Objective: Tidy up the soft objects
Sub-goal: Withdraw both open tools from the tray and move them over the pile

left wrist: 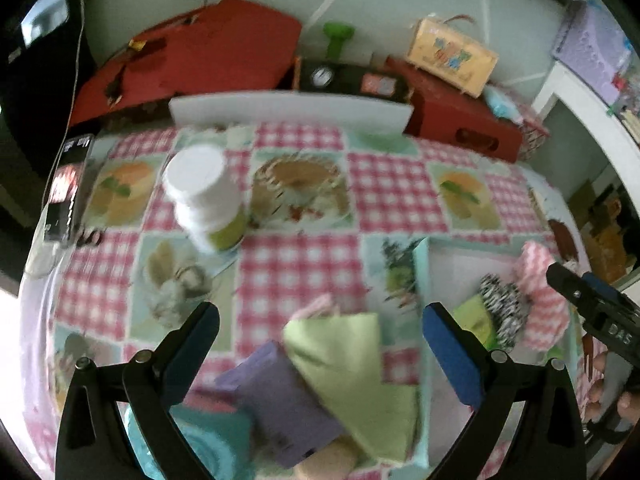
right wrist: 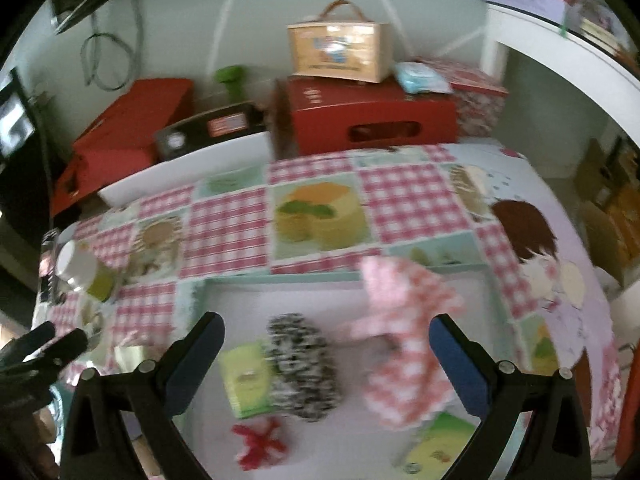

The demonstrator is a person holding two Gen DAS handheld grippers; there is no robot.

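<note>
Left gripper (left wrist: pixel 320 344): I read jaws apart, nothing held; green cloth (left wrist: pixel 352 376) and purple cloth (left wrist: pixel 280 400) lie between and below its fingers. Right gripper (right wrist: pixel 326 356): jaws apart, empty; zebra scrunchie (right wrist: pixel 304 372) and pink checked cloth (right wrist: pixel 404 344) between them, inside tray (right wrist: pixel 280 278).

A glossy printed tablecloth (right wrist: pixel 408 204) carries a smooth white plastic bottle (left wrist: pixel 200 192), matt flat green cloth (left wrist: pixel 352 372) and lilac cloth (left wrist: pixel 280 400), a fuzzy black-and-white speckled piece (right wrist: pixel 304 368), and soft pink checked fabric (right wrist: pixel 404 344).
</note>
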